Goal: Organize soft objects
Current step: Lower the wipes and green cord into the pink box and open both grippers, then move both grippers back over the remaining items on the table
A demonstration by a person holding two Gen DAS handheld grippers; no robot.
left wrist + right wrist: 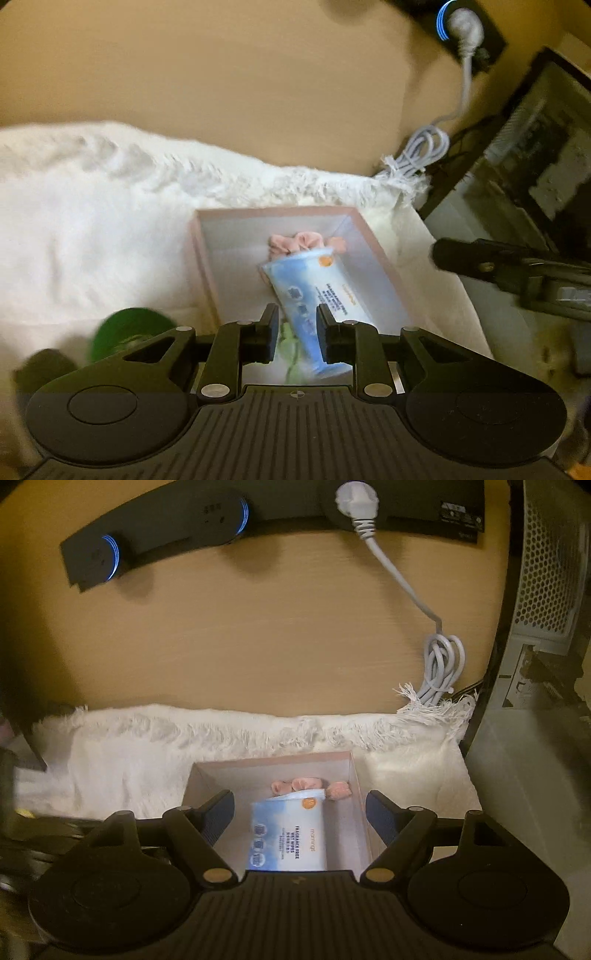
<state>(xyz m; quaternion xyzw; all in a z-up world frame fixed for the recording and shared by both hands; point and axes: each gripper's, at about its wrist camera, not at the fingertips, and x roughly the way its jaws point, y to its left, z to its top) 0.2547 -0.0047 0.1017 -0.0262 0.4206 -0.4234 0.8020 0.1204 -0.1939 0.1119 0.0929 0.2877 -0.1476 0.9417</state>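
Note:
A pink cardboard box (364, 236) (360, 794) sits on a white fringed cloth (92, 229) (122, 760). Inside lie a blue pack of wet wipes (314, 291) (288, 838) and a pink scrunchie (299, 242) (306, 784) under its far end. My left gripper (297, 338) hovers over the near end of the pack, its jaws narrowly apart, not clearly touching it. A green and white item (291, 350) shows below it. My right gripper (299, 821) is open wide above the box, straddling the pack; it shows in the left wrist view (480, 264).
A green object (125, 332) lies on the cloth left of the box. A wooden wall (258, 635) carries a black power strip (166, 535) with a white plug and coiled cable (441, 664). A grey perforated case (546, 572) stands at the right.

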